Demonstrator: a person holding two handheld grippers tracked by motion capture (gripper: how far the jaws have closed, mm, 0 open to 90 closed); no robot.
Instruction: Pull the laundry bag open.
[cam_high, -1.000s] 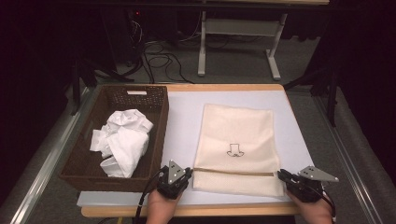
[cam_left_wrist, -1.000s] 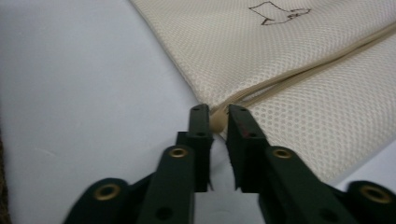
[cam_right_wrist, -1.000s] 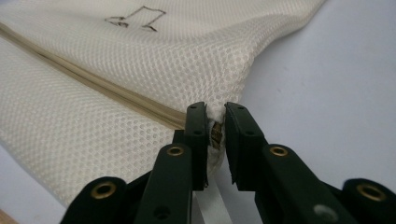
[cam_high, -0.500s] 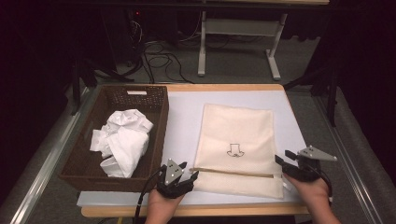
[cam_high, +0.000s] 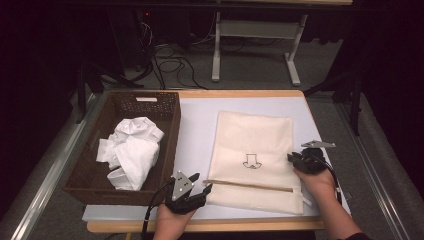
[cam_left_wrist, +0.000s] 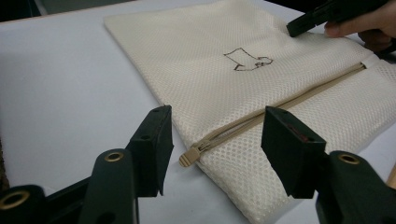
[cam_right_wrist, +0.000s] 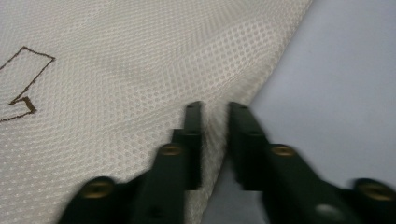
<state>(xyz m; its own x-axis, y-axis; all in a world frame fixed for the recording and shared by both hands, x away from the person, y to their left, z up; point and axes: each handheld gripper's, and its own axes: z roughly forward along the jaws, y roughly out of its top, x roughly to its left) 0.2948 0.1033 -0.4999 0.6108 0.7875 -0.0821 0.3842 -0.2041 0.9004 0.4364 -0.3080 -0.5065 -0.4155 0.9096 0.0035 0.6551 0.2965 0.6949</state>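
A cream mesh bag (cam_high: 252, 145) with a small dark drawing lies flat on the pale table mat, its zipper (cam_high: 250, 184) running across near the front. My left gripper (cam_high: 201, 182) sits at the bag's front left corner. In the left gripper view my left gripper (cam_left_wrist: 215, 126) is open, having just opened, and the zipper pull (cam_left_wrist: 187, 158) lies untouched between the jaws. My right gripper (cam_high: 291, 157) has just closed. In the right gripper view my right gripper (cam_right_wrist: 215, 109) pinches the right edge of the bag (cam_right_wrist: 116, 93).
A brown wicker basket (cam_high: 170, 125) stands at the left with crumpled white cloth (cam_high: 131, 150) in it. The table's wooden front edge (cam_high: 240, 226) runs just under both hands. Bare mat (cam_high: 195, 130) lies between basket and bag.
My right gripper moved from the bag's front right corner farther up its right edge and closed on the fabric. My left gripper's jaws opened and it stayed in place.
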